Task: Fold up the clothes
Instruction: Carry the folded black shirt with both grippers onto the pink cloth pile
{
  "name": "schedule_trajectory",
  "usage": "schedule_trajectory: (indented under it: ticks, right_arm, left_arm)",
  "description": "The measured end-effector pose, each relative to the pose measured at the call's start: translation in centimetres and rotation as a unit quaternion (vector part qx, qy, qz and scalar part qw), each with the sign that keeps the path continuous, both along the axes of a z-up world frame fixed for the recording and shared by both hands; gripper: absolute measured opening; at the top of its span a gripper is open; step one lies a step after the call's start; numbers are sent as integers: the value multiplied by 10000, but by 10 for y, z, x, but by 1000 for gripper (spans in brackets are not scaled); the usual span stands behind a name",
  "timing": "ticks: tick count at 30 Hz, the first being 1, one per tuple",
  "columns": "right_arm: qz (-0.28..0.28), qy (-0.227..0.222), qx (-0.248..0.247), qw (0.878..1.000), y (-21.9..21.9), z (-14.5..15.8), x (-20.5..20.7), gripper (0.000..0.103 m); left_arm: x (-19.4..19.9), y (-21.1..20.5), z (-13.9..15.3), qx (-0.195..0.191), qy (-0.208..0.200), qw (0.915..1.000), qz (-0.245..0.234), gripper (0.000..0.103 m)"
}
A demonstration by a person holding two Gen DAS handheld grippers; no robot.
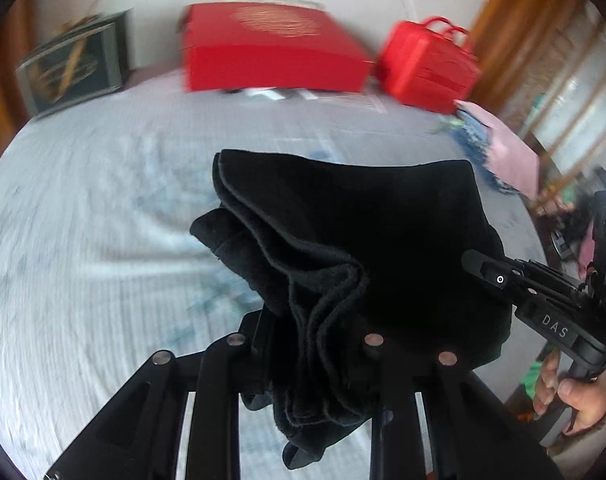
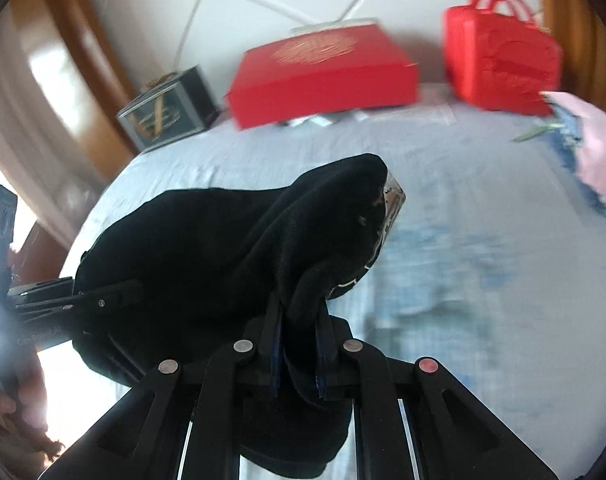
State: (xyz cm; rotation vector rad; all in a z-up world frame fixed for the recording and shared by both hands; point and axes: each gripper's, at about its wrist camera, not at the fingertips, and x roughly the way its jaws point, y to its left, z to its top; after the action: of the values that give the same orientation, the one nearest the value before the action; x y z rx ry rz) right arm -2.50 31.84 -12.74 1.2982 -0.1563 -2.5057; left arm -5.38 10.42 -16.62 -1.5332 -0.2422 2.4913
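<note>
Left wrist view, item one: black garment [image 1: 355, 248], bunched in several layers, hanging above the pale bedsheet [image 1: 83, 240] rather than lying on it. I am keeping it lifted, I judge, so the folded layers can hang together before being laid down.

Item two: left gripper [image 1: 327, 340]. Its tongs are clamped on a thick wad of the black garment at the near edge; the cloth is filling the gap, with folds spilling below the fingers.

Item three: right gripper [image 1: 487, 270], entering from the right in this view and reaching into the garment's right side. In the right wrist view the right gripper [image 2: 299, 344] is pinching a hanging fold between its two blue-edged pads, nearly together. A pale label [image 2: 393, 200] is showing at the garment's far tip.

Item four: two grips on one piece, near each other, I judge, so that both ends stay matched while the bundle is being carried.

Item five, far side of the bed: flat red box [image 1: 271, 52], red handled case [image 1: 427, 64], dark boxed item [image 1: 75, 68] at far left, pink and blue cloth [image 1: 503, 152] at right. All are lying well apart from the garment.
</note>
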Motion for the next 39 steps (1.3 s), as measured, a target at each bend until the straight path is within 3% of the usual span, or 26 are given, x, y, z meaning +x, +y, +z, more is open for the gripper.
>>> schedule_trajectory:
  ticks: [5,12,17,23,26,29,30,31,32,33,34,36,39]
  right_arm:
    - [-523,44,55,9986,84,5,-4,12]
    - [-873,279,36,9958,244,20,-34,12]
    - [-682,792,196,9943,369,63,-91,12]
    - [-521,1212,543,9898,482,111,-173,12]
    - [-503,1250,381,9901,527,110,-212,12]
    - [-389,1144,144,9926,563,85,-255,14]
    - [-409,950,78,9946,574,69,-270,22]
    - [-499,788,105,9956,581,56,-279,36]
    - [-701,527,208,9959,589,38,-292,44]
    - [-853,306,266,9955,596,22,-299,54]
    - [-977,35,237,9949,604,4,-307,71]
    - [-1200,-197,-24,9926,618,-19,-310,97]
    - [-1418,-238,-484,9884,635,-32,-308,102]
  left_arm:
    - [-22,53,28,55,254,9982,-538,22]
    - [-100,213,55,28,518,9950,-854,22]
    - [-171,326,87,96,789,9927,-906,22]
    - [-276,434,124,168,1110,9903,-817,22]
    - [-323,467,117,130,1070,9912,-767,22]
    - [-369,486,84,-100,785,9949,-618,27]
    - [-382,491,66,-347,609,9962,-519,36]
    - [-391,493,48,-623,429,9962,-432,52]
    - [-398,495,31,-898,253,9950,-352,62]
    - [-402,496,19,-1040,169,9940,-287,79]
    - [-405,496,10,-1140,116,9931,-227,91]
    - [-407,491,0,-1183,98,9928,-130,103]
    - [-403,484,4,-942,148,9953,-152,103]
